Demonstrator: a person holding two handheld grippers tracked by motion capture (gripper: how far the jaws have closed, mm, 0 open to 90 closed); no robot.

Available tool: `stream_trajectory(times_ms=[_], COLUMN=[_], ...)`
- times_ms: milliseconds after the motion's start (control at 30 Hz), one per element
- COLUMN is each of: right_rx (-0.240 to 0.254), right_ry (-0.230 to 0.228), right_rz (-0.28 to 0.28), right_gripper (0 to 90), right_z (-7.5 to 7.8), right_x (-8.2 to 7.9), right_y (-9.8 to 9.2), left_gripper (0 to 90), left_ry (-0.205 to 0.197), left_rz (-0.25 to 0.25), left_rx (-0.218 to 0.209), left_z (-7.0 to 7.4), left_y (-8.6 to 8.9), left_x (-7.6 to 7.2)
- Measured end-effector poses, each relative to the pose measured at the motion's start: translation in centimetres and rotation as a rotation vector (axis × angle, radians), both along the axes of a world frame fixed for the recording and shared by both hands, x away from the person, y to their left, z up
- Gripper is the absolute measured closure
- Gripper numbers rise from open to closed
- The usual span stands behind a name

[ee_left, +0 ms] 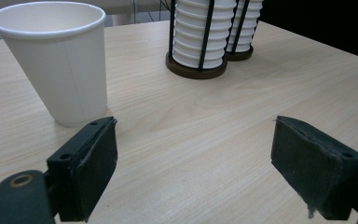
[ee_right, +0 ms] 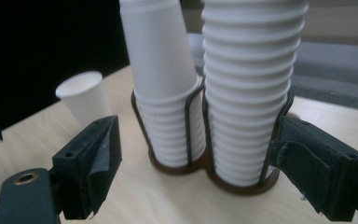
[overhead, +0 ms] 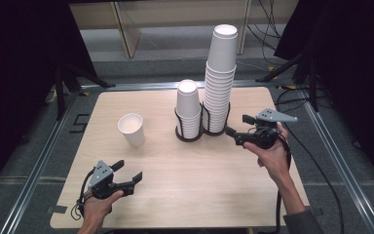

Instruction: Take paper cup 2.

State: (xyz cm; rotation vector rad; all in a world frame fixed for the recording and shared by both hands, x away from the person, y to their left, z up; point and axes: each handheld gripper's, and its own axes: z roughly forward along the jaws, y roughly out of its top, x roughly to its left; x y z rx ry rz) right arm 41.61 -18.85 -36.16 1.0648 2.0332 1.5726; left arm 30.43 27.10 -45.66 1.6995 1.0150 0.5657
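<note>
A single white paper cup [overhead: 131, 129] stands upright on the left half of the wooden table [overhead: 190, 190]. At the table's middle back, a dark wire holder [overhead: 181, 135] carries a short stack of cups [overhead: 188, 109] and a tall stack [overhead: 220, 78]. My left gripper [overhead: 128, 170] is open near the front left, with the single cup [ee_left: 56, 60] just beyond its left jaw and nothing between the jaws. My right gripper [overhead: 238, 125] is open just right of the tall stack. The two stacks [ee_right: 214, 93] stand ahead of the right gripper [ee_right: 193, 163], untouched.
Black stands and cables [overhead: 316, 161] lie on the floor around the table. A metal rail [overhead: 34, 170] runs along the left side. Bare wood lies between the single cup and the holder [ee_left: 196, 70].
</note>
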Motion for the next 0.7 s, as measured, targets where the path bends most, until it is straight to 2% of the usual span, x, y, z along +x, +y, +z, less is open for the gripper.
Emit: stream_trajectory(times_ms=[67,100,133,200,233,267,367,467,567,700], right_rx=[0.023,0.017,0.022,0.013,0.009,0.008,0.012,0.010,0.019,0.022], right_ry=[-0.007,-0.018,-0.026,-0.041,-0.033,-0.052,-0.057,-0.063,-0.089,-0.081], right_rz=[-0.017,-0.017,-0.018,-0.022,-0.028,-0.025,-0.030,-0.036,-0.054,-0.061], right_gripper=[15.6,15.6,15.6,15.6,15.6,15.6,15.5,15.5,15.6,15.6], right_z=[1.0,1.4,1.8,2.8,3.3,3.7,4.8,6.0,7.0,8.2], right_x=[0.4,0.6,0.9,1.3,1.5,1.8,2.6,3.4,4.3,5.6], right_y=[0.0,0.0,0.0,0.1,0.1,0.1,0.3,0.5,0.5,0.7], left_gripper=[14.3,14.3,14.3,14.3,14.3,14.3,14.3,14.3,14.3,14.3], left_ry=[-0.007,0.002,-0.010,-0.003,-0.002,-0.008,-0.017,-0.014,-0.014,-0.008], left_rz=[-0.009,-0.006,-0.011,-0.018,-0.019,-0.024,-0.034,-0.043,-0.048,-0.052], left_rx=[-0.011,0.011,0.002,0.015,0.011,0.006,-0.004,0.019,0.025,0.026], left_z=[-0.2,-0.2,-0.3,-0.3,-0.3,-0.4,-0.5,-0.3,-0.3,-0.4], left_y=[0.0,0.0,-0.1,-0.1,-0.1,-0.2,-0.4,-0.5,-0.6,-0.6], left_x=[0.1,0.1,0.3,0.3,0.3,0.4,0.4,0.3,0.3,0.3])
